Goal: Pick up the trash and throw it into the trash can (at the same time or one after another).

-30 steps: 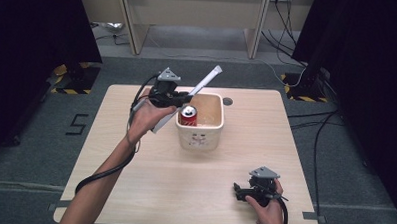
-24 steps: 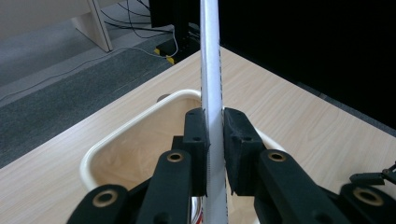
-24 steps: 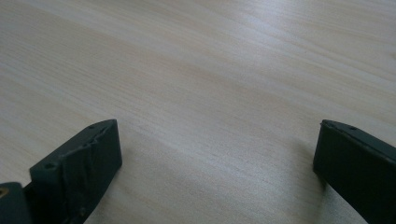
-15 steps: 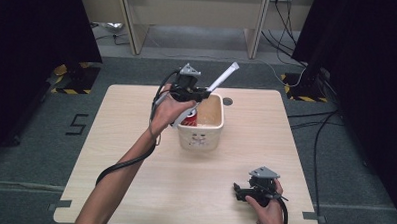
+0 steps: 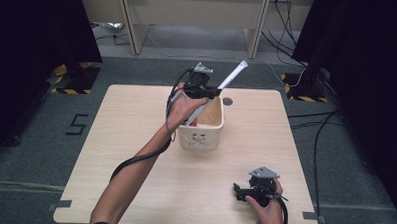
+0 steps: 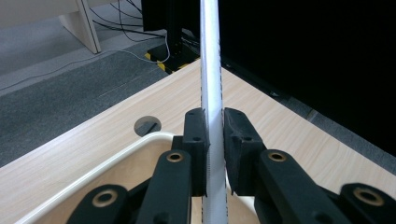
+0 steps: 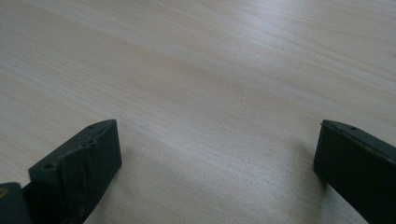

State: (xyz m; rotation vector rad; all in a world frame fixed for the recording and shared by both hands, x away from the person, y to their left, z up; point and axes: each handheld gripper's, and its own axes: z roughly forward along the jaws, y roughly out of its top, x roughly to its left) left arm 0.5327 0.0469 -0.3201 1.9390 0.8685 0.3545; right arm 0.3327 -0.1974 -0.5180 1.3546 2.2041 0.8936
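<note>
A long white tube [image 5: 231,77] slants up to the right above the cream basket [image 5: 201,138] at the table's middle. My left gripper [image 5: 206,92] is shut on its lower half, over the basket's far rim. In the left gripper view the two black pads pinch the tube [image 6: 209,65] at the left gripper [image 6: 214,126], with the basket's rim [image 6: 116,156] just below. My right gripper [image 5: 241,189] rests on the table near the front right corner, pointing left. In the right gripper view the right gripper [image 7: 217,154] stands open over bare wood.
The light wooden table [image 5: 110,139] has a round cable hole [image 5: 227,101] behind the basket. A cable trails from the left gripper along the forearm. Desk legs, floor cables and black curtains surround the table on the far side.
The left hand has carried the white tube to the right, from beside the basket's left edge to above it. The hand now covers the red can inside. The right gripper has stayed put.
</note>
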